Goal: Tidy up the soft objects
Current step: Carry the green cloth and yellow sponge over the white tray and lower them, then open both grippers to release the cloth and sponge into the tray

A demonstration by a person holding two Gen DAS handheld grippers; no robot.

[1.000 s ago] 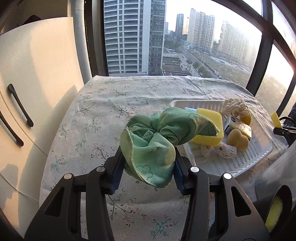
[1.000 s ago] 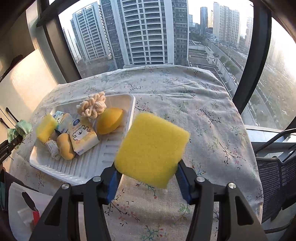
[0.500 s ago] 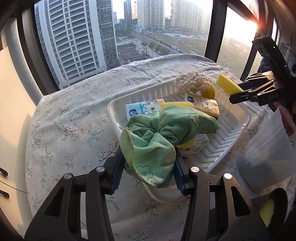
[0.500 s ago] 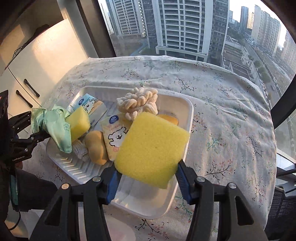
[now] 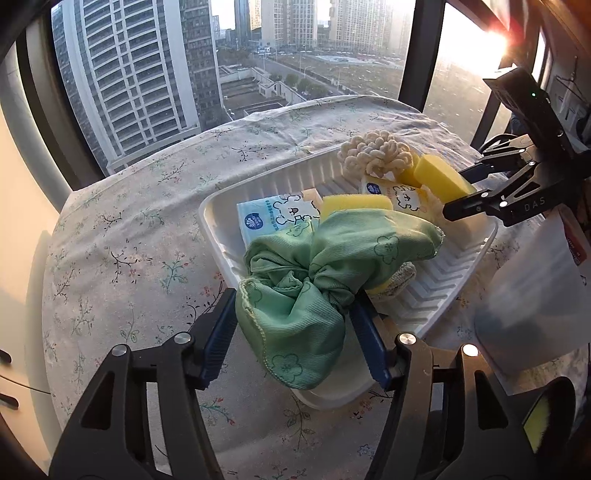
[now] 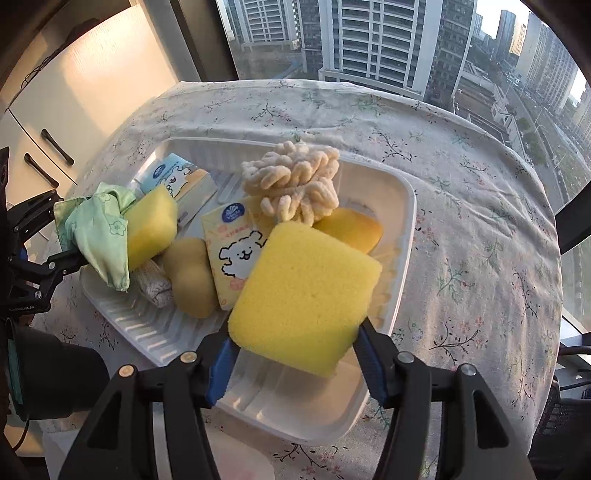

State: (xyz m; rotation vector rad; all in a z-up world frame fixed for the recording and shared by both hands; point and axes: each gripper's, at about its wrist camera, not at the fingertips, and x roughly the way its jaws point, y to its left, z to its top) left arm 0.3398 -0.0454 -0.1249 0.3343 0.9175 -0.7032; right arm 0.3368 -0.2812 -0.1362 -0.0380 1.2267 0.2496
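The left gripper (image 5: 295,325) has its blue-padded fingers (image 5: 218,332) closed on a bunched pale-green microfibre cloth with a flower print (image 5: 317,273), which hangs above the near corner of the ribbed white plastic tray (image 5: 439,284); in the right wrist view the same cloth (image 6: 99,236) sits over the tray's left edge. The right gripper (image 6: 295,354) has its fingers (image 6: 369,362) pressed against the sides of a thick square yellow foam sponge (image 6: 306,295), held over the near part of the tray (image 6: 404,221), and from the left wrist view that sponge (image 5: 441,177) shows at the tray's far right side. The tray rests on a bench covered by a floral-print cloth (image 6: 461,155) beside a window with tower blocks (image 6: 380,33) outside. Inside the tray lie a second yellow sponge block (image 6: 151,225) touching the green cloth, a blue-and-white tissue packet with a cartoon dog (image 6: 177,179), a yellow tissue packet with a cartoon dog (image 6: 232,247), a cream chenille looped scrubber (image 6: 295,181), a rounded orange-yellow sponge (image 6: 351,227) just beside the scrubber, a tan oval sponge (image 6: 192,277), and a small grey-white knitted pad (image 6: 155,288) between the cloth and the oval sponge. A cream cupboard with dark handles (image 6: 55,144) stands to the left of the bench.
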